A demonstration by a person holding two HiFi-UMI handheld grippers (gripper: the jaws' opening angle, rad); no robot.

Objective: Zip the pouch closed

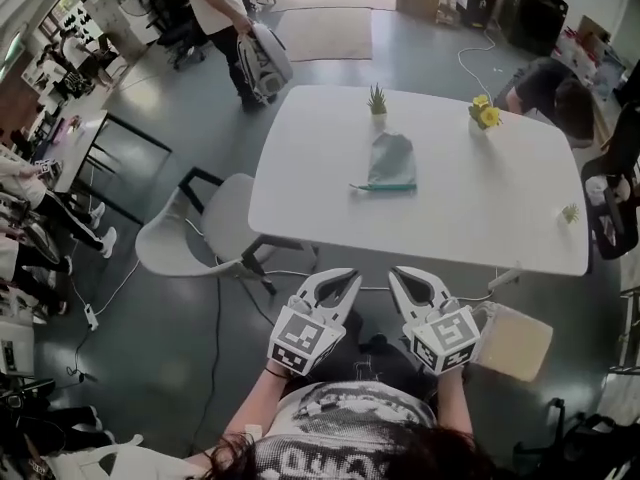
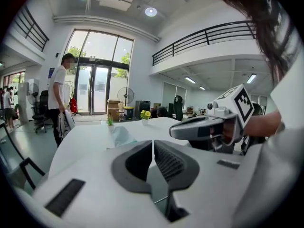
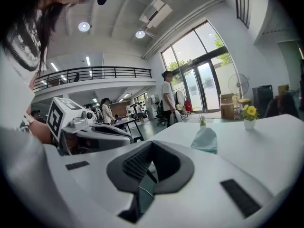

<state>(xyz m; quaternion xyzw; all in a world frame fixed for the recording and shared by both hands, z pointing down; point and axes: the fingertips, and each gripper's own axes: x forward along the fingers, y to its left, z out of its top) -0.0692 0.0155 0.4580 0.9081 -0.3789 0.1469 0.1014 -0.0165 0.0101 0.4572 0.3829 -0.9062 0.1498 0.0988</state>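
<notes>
**A:** Where is the pouch?

**B:** A grey-green pouch (image 1: 390, 163) lies flat near the middle of a white table (image 1: 500, 218). Its teal zipper edge is at six o'clock, facing the person, probably so the zip is easy to reach. A small potted plant (image 1: 377, 99) stands at twelve o'clock from it.

**A:** And the grippers?

**B:** The left gripper (image 1: 338, 280) and right gripper (image 1: 408, 280) hang side by side at the person's lap, short of the table. The pouch is at twelve o'clock, well apart. Both have their jaws together, with nothing between them. Zipping looks not yet begun.
</notes>
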